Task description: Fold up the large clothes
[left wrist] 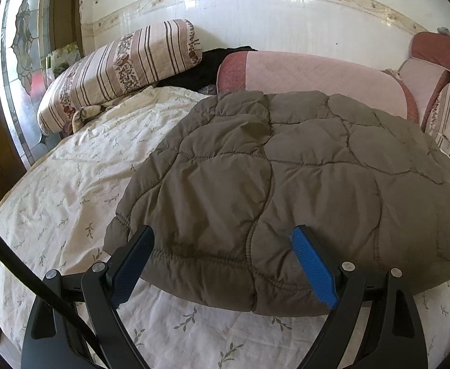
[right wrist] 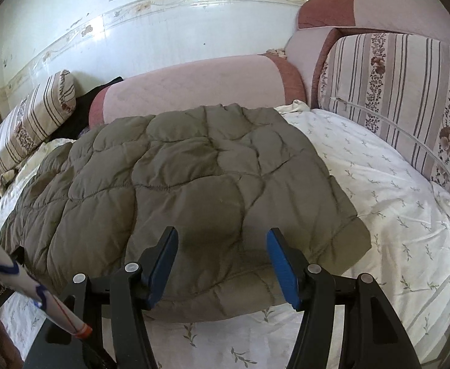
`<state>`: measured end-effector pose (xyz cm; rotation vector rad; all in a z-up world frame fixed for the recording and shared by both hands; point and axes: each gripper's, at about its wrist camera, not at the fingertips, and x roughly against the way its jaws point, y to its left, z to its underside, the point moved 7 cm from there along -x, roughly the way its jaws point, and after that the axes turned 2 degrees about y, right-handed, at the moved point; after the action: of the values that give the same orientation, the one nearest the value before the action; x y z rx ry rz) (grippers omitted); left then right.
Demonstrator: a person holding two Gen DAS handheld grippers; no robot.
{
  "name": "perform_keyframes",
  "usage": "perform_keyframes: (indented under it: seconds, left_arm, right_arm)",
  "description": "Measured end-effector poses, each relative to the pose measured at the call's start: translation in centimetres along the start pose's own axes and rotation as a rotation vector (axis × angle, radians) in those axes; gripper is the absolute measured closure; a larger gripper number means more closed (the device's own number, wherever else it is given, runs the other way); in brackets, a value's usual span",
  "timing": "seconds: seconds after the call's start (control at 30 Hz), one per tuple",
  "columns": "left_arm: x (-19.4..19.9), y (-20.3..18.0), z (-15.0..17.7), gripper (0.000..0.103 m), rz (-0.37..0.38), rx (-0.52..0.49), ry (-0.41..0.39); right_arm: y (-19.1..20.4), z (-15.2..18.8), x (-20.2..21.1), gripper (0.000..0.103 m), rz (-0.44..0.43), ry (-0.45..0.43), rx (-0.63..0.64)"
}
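Nearest, the left gripper point(left wrist: 223, 241) and the right gripper point(right wrist: 222, 244) both stand wide open and hold nothing, each poised at the near hem of the quilted brown jacket point(left wrist: 286, 178), which lies spread on the floral sheet point(left wrist: 55, 184). A good fold likely means pinching both near corners evenly, lifting together and carrying the hem to the far edge by the pink bolster point(left wrist: 311, 73). No label or brand is legible on the jacket

Quilted matt cloth jacket point(left wrist: 286, 184); glossy tiled wall point(left wrist: 255, 24); cotton sheet point(left wrist: 55, 190).
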<state>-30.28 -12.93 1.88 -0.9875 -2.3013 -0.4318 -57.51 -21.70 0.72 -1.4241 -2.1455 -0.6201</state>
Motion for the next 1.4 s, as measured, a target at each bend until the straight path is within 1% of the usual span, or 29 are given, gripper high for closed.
perform_keyframes:
  seconds: [0.23, 0.47, 0.73, 0.97, 1.03, 1.1, 1.2, 1.27, 1.4]
  left_arm:
    - [1.2, -0.7, -0.1, 0.012, 0.011, -0.032, -0.037]
    - [1.3, -1.1, 0.0, 0.012, 0.015, -0.051, -0.039]
    - [1.3, -1.3, 0.0, 0.012, 0.024, -0.050, -0.038]
    - [2.1, -1.2, -0.3, 0.012, 0.030, -0.040, -0.065]
    - [2.9, -1.0, -0.5, 0.012, 0.044, -0.028, -0.078]
    - [4.1, -0.7, -0.5, 0.012, 0.052, -0.016, -0.088]
    - [6.9, -0.2, -1.2, 0.012, 0.053, -0.002, -0.101]
    - [9.0, 0.0, -1.8, 0.012, 0.082, 0.006, -0.109]
    - [13.0, 0.5, -2.7, 0.013, 0.118, 0.007, -0.132]
  right_arm:
    - [0.4, -0.1, 0.9, 0.038, -0.005, -0.026, 0.027]
    - [0.1, -0.2, 1.1, 0.038, -0.005, -0.029, 0.025]
    - [0.2, -0.1, 0.9, 0.038, -0.003, -0.028, 0.030]
    - [0.5, -0.2, 1.6, 0.038, 0.005, -0.046, 0.049]
    - [0.8, -0.4, 3.0, 0.038, 0.008, -0.068, 0.049]
    - [1.7, -0.8, 5.4, 0.038, -0.007, -0.105, 0.045]
    - [3.0, -1.2, 9.2, 0.038, -0.029, -0.139, 0.052]
    - [3.6, -1.4, 11.5, 0.034, -0.053, -0.154, 0.052]
    - [4.6, -2.0, 15.3, 0.032, -0.075, -0.179, 0.072]
